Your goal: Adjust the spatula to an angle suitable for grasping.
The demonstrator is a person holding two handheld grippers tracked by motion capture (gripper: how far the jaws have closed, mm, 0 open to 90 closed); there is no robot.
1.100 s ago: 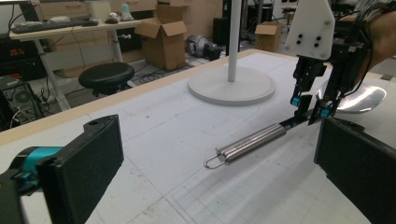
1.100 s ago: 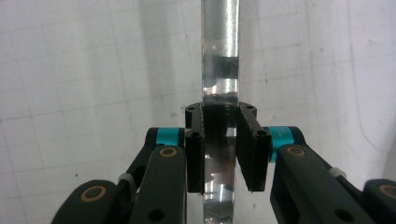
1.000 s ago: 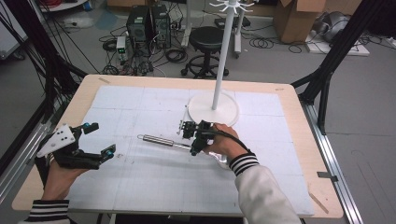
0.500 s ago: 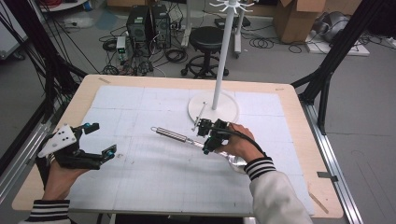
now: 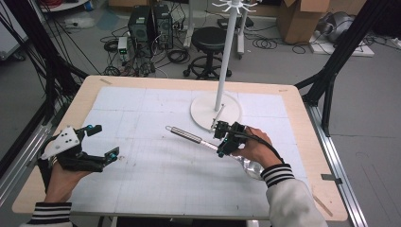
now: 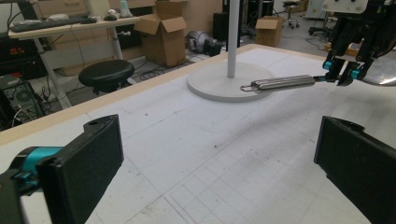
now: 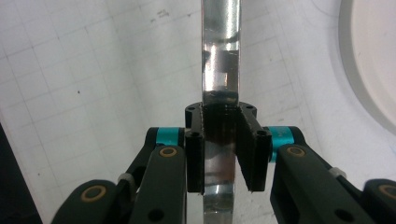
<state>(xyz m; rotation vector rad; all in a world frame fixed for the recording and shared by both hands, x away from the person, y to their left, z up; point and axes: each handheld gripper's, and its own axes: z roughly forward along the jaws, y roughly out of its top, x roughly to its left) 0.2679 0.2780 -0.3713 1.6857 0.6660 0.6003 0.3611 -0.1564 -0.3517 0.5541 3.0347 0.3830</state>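
Cables and boxes clutter the floor beyond the bench (image 5: 293, 101). Right tool (image 5: 226, 138) is clenched on a steel utensil's (image 5: 187, 135) flat neck, raised beside the white stand (image 5: 215, 111). It looks stiff, slick and tail-heavy; a grip nearer the handle seems steadier. Left tool (image 5: 101, 141) rests released.

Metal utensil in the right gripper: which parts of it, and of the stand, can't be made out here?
- Metal utensil: its working end, high view, is largely hidden under the right gripper and the hand; its type stays unclear.
- Right gripper view: the utensil's handle end runs off the top edge.
- White stand: its hooks are cut by the top edge in the high view; the left gripper view shows just its pole and base.
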